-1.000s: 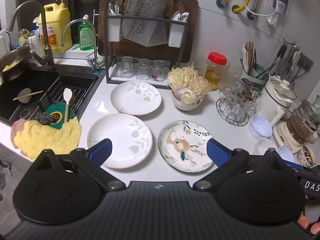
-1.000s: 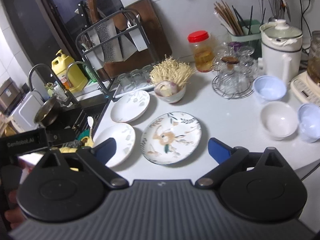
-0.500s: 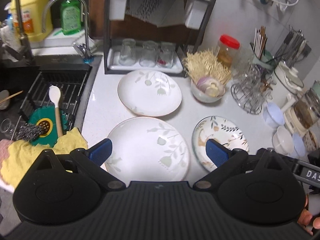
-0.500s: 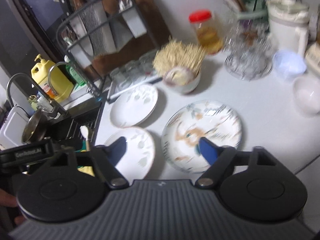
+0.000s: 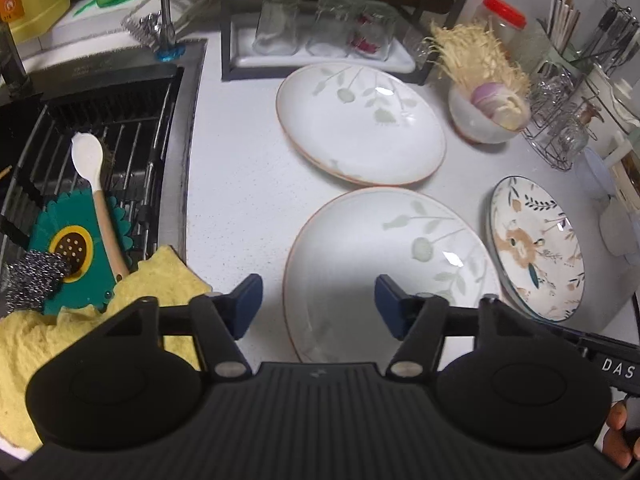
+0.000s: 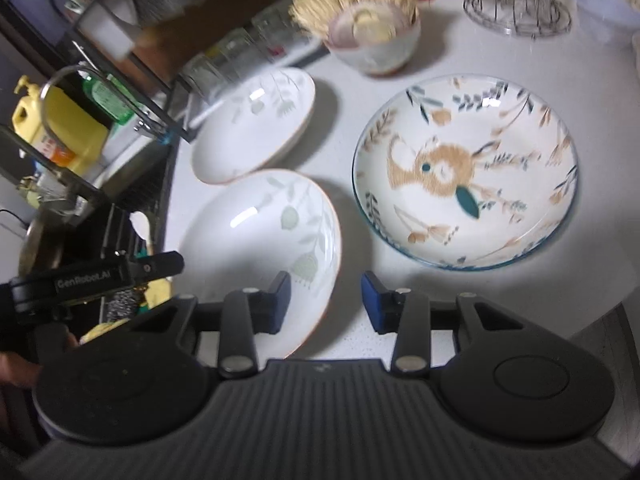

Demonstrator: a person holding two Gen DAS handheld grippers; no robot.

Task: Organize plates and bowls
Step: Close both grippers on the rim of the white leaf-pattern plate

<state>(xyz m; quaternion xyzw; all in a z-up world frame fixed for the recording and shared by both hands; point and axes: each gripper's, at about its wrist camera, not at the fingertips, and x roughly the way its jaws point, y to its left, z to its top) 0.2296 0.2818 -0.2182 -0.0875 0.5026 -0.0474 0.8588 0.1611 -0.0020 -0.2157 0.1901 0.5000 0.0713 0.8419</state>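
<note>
Two white leaf-print plates lie on the white counter: the near plate (image 5: 396,264) (image 6: 264,240) and the far plate (image 5: 360,124) (image 6: 256,124). A deer-print plate (image 5: 536,244) (image 6: 464,168) lies to their right. My left gripper (image 5: 318,304) is open and straddles the near plate's left rim, holding nothing. My right gripper (image 6: 326,300) is open and straddles the same plate's right rim, holding nothing. Bowls (image 5: 620,224) sit at the far right edge.
A sink (image 5: 100,136) with spoon, scrubber and yellow cloth (image 5: 160,288) is on the left. A rack with glasses (image 5: 320,28) stands behind. A bowl of enoki and onion (image 5: 484,116) (image 6: 372,36) and a wire glass holder (image 5: 560,128) stand back right.
Both grippers moved forward and down to the near white plate, and their jaws narrowed but stay open. The plates have not moved.
</note>
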